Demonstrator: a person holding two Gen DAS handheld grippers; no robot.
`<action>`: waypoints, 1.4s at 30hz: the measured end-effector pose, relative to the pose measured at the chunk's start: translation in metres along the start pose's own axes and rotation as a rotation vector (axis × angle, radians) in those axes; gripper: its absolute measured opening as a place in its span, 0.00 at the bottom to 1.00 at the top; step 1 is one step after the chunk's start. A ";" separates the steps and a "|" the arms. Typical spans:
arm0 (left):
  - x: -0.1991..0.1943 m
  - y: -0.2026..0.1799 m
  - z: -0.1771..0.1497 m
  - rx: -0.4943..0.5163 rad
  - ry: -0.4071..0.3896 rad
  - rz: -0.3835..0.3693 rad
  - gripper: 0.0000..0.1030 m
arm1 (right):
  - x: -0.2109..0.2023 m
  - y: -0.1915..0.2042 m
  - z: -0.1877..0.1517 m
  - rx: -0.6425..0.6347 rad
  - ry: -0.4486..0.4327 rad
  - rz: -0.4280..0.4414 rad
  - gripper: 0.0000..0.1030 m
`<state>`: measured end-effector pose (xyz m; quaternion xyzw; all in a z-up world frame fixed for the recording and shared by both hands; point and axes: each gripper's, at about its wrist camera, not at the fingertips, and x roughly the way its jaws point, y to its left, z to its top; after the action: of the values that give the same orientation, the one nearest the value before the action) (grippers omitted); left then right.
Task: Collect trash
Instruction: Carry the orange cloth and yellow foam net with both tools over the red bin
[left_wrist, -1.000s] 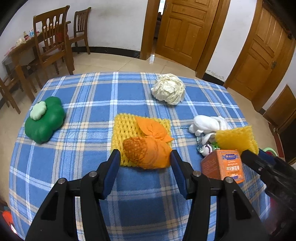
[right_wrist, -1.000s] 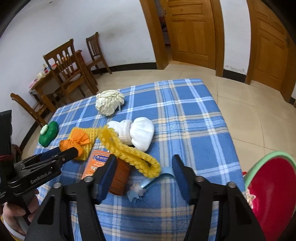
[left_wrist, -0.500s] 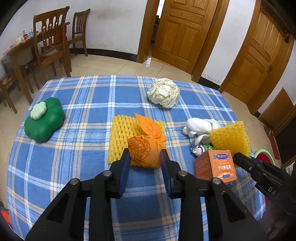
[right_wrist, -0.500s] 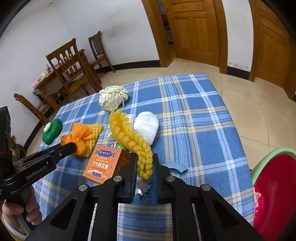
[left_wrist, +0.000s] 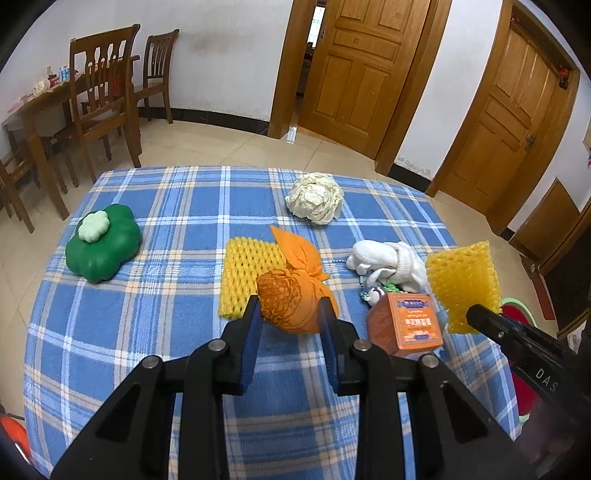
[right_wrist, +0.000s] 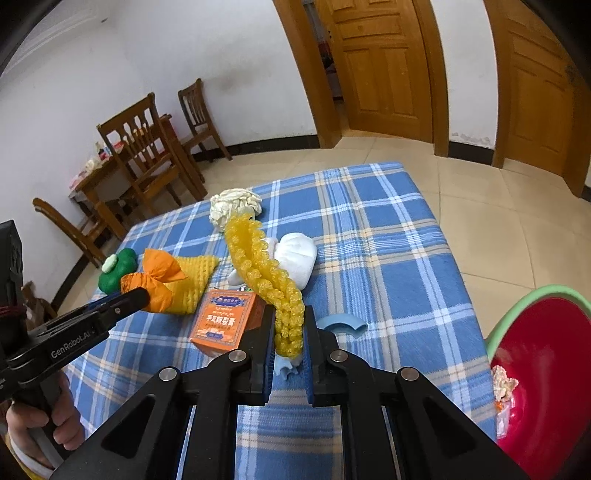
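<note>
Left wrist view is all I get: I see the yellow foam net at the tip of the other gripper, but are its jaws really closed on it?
Observer: Yes. The right gripper is shut on the yellow foam net, pinching its lower end. The rest sticks up above the jaws.
Operator: Where is the bin?
Observer: The red bin, which has a green rim, stands just past the table's right edge. There are a few scraps in it.
Operator: Is anything hidden behind the orange box?
Observer: A pale blue curved piece lies on the tablecloth, to the right of the orange box.
</note>
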<state>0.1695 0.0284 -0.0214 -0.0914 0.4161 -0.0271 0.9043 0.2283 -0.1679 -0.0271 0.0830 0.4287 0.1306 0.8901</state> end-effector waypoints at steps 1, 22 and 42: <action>-0.002 0.000 0.000 0.000 -0.001 -0.002 0.29 | -0.003 0.000 -0.001 0.002 -0.004 0.000 0.12; -0.052 -0.039 -0.019 0.075 -0.056 -0.051 0.29 | -0.067 -0.021 -0.024 0.078 -0.094 -0.017 0.12; -0.068 -0.111 -0.036 0.192 -0.038 -0.190 0.29 | -0.127 -0.090 -0.067 0.242 -0.149 -0.170 0.12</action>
<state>0.1013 -0.0770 0.0275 -0.0437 0.3840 -0.1505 0.9100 0.1147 -0.2897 0.0022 0.1625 0.3796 -0.0044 0.9108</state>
